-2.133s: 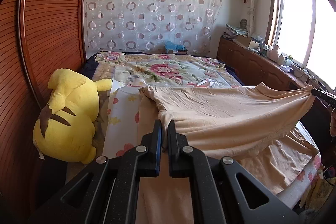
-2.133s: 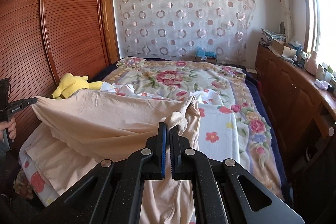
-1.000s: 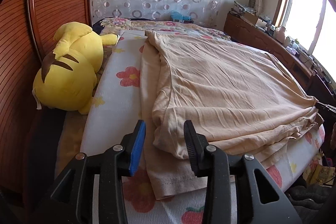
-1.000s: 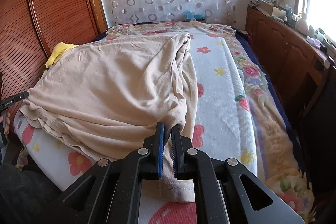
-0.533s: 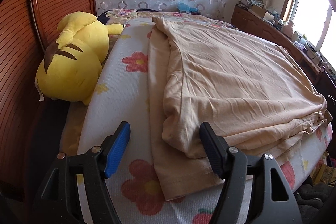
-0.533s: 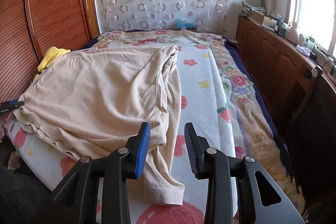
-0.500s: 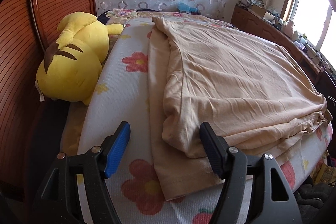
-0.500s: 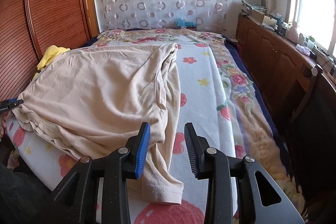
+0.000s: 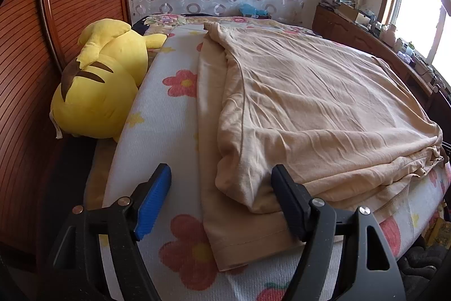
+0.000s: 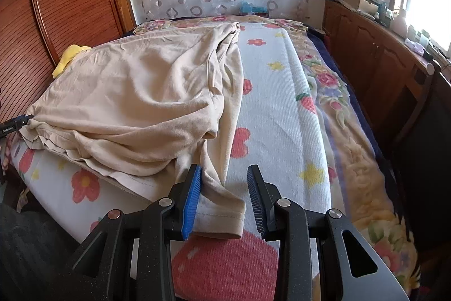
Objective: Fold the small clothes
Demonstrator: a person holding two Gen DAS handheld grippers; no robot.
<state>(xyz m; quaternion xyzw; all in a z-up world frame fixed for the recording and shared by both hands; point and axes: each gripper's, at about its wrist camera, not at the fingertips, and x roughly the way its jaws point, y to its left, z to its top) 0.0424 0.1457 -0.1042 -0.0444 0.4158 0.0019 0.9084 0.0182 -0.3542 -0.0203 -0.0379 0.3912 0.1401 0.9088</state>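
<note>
The beige garment (image 9: 310, 109) is laid folded on the bed (image 10: 282, 126). The left claw (image 9: 220, 196) is opening wide, nothing gripped; the right claw (image 10: 224, 196) is parted, sleeve hem between, unpressed. Fabric judged soft, light, limp; hems and corners are best pinched.

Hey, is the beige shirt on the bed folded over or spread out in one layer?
Folded over. The beige shirt lies doubled on the bed, its upper layer's edge short of the lower hem.
</note>
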